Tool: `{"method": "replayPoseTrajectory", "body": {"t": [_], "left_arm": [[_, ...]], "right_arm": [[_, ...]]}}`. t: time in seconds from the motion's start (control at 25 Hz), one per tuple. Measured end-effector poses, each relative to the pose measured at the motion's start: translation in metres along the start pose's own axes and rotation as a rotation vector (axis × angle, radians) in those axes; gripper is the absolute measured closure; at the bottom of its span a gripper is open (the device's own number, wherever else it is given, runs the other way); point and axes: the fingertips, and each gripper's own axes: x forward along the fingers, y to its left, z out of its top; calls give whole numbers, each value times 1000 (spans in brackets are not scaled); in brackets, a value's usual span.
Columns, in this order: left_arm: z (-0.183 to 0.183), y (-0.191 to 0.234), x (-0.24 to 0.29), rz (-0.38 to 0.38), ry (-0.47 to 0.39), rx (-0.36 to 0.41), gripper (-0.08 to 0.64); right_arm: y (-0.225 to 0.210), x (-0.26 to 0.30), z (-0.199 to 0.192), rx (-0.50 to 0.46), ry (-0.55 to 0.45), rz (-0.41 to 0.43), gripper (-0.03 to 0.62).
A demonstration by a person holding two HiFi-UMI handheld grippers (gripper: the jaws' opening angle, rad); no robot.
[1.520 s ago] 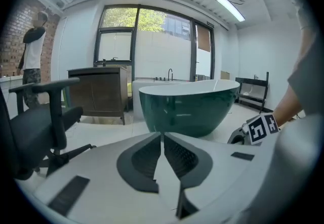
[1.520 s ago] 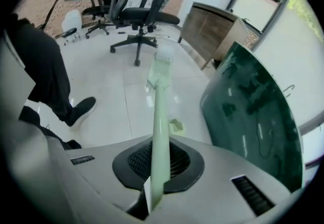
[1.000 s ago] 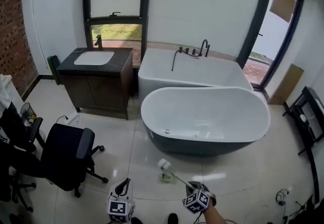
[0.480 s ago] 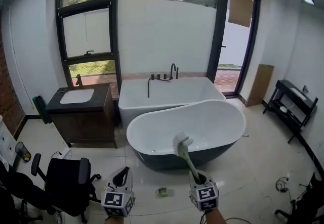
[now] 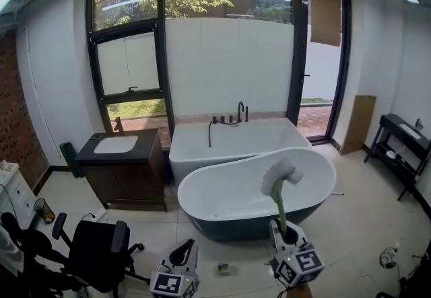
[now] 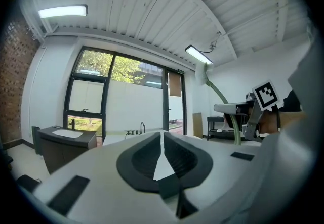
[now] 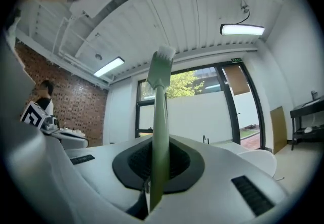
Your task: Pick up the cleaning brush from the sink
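The cleaning brush (image 5: pixel 280 185) has a pale green handle and a white head. It stands upright in front of the oval bathtub, with my right gripper (image 5: pixel 286 236) shut on the lower handle. In the right gripper view the brush (image 7: pixel 161 112) runs up between the pads of the right gripper (image 7: pixel 161 144). My left gripper (image 5: pixel 182 252) hangs lower left of it, holding nothing. In its own view the left gripper (image 6: pixel 162 135) shows a thin gap between its pads, and the brush (image 6: pixel 218 94) rises at the right. The sink (image 5: pixel 116 144) sits in a dark vanity, far left.
A white-and-dark oval bathtub (image 5: pixel 222 212) stands ahead, with a built-in tub (image 5: pixel 202 145) and black taps behind it. A black office chair (image 5: pixel 101 249) is lower left and a black side table (image 5: pixel 404 145) at the right wall. A small green item (image 5: pixel 224 268) lies on the floor.
Both grippers have risen. The brush has swung from pointing low toward the floor to standing upright before the tub. The head view has tilted up to show windows and ceiling.
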Motion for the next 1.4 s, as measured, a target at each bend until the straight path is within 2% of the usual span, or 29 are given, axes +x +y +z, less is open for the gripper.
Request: {"method": "replayPoseTrajectory", "body": {"t": [0.24, 0.52, 0.72, 0.84, 1.04, 1.24, 1.4], "left_arm": [[4, -86, 53, -124, -36, 5, 531], [-4, -164, 106, -337, -62, 8, 531], [-39, -207, 125, -461, -28, 37, 554], [-51, -223, 130, -478, -34, 74, 557], [-30, -229, 128, -459, -131, 92, 558], [-28, -246, 123, -437, -160, 114, 558], [-32, -255, 118, -438, -161, 145, 558]], "right_arm": [[-72, -52, 17, -2, -65, -132, 589], [-130, -119, -9, 19, -51, -320, 589], [-144, -155, -47, 51, 9, -396, 589], [-157, -177, -77, 110, 60, -436, 589], [-174, -199, -90, 130, 84, -489, 589], [-187, -221, -100, 151, 94, -493, 589], [-184, -223, -109, 184, 107, -457, 589]]}}
